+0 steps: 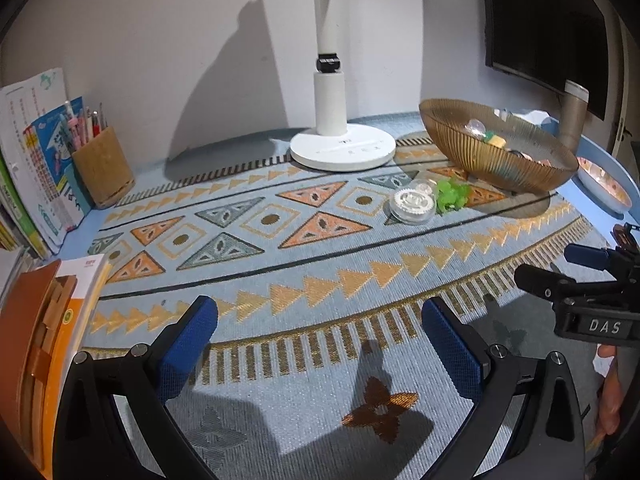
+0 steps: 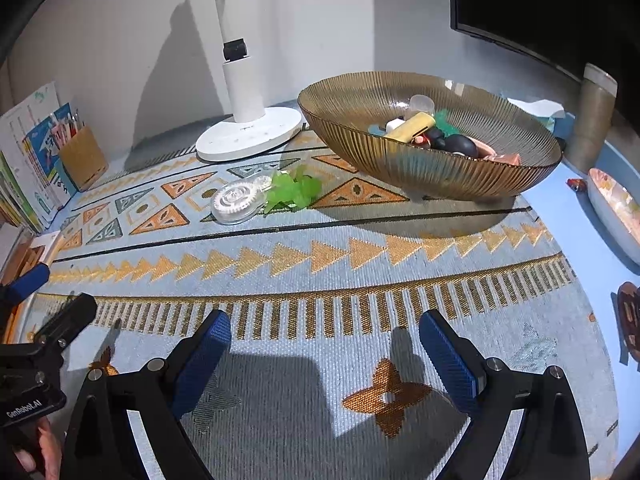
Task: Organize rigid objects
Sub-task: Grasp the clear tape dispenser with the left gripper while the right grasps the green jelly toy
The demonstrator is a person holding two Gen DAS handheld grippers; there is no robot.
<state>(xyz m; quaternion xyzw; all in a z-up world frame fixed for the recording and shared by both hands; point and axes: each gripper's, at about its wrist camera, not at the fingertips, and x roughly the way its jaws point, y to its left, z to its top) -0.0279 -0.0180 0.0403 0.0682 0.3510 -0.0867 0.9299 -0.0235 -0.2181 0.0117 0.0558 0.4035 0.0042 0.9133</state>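
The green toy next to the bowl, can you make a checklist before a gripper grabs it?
1. Left gripper open and empty: ok.
2. Right gripper open and empty: ok.
3. Green toy lying free on the mat, nothing on top: ok.
4. Clear tape dispenser close beside the toy, could get bumped: not ok.
5. Room in the amber bowl: ok, it has things in it but space left.
6. Whether the toy is stiff or floppy: cannot tell.
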